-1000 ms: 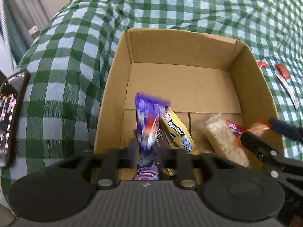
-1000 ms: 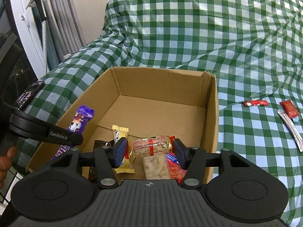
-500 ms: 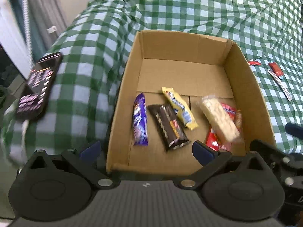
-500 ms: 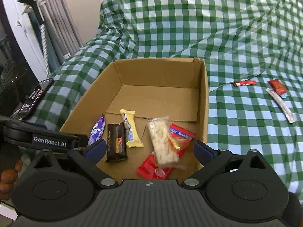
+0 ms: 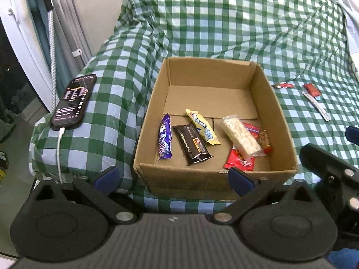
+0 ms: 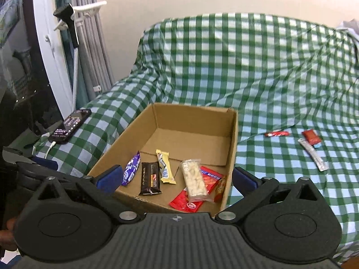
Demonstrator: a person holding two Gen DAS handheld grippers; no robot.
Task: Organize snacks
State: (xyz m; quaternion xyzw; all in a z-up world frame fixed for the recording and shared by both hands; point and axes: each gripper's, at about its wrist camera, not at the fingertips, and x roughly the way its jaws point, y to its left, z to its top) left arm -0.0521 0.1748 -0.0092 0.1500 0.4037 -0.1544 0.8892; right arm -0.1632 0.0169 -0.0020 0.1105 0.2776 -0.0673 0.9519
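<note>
Your left claw [image 5: 172,178] and right claw [image 6: 177,178] both spread apart, empty, hovering before the cardboard box [image 5: 278,112]; inside it, purple wrapper [image 5: 165,140], dark bar [image 5: 193,144], yellow bar [image 5: 203,130], pale bar [image 5: 241,137] over red packets [image 5: 241,160]

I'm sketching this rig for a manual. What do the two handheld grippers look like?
Both match: the left gripper and right gripper have matte black plastic bodies with a ribbed centre plate, two round housings, silver pivot screws, angled black linkage arms and dark blue finger pads. A small crosshair mark sits on the ribbed plate. No cables or sleeves are visible.
</note>
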